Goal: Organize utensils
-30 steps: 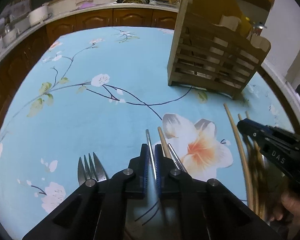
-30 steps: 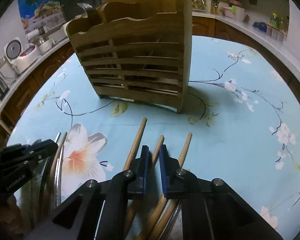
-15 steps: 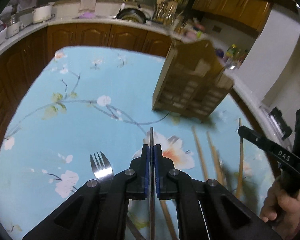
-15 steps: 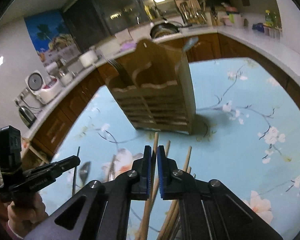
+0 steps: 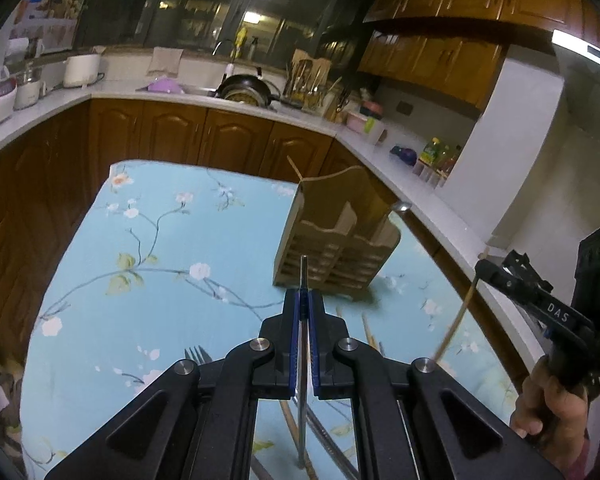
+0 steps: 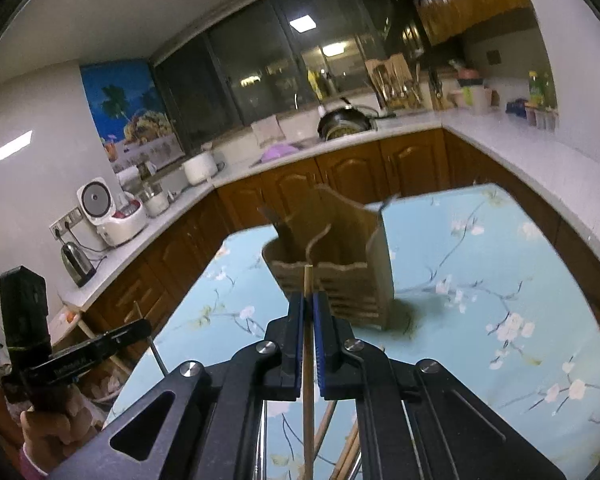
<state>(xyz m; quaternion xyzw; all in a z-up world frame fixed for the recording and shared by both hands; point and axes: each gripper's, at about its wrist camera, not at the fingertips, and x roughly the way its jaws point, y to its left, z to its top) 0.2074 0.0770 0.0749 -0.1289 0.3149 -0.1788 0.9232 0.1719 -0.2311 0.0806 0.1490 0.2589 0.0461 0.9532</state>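
My left gripper is shut on a thin metal chopstick, held in the air above the table. My right gripper is shut on a wooden chopstick, also lifted. Each gripper shows in the other's view: the right one with its wooden stick hanging down, the left one with the metal rod. The slatted wooden utensil holder stands on the table ahead of both. A fork and more wooden chopsticks lie on the cloth below.
The table wears a light blue floral cloth. White counters over brown cabinets wrap around it at the back and right, with a pan, a rice cooker and a kettle. A person's hand holds the right gripper.
Both grippers have risen from the table, each carrying its stick up with it. The holder and the table now look smaller and farther below.
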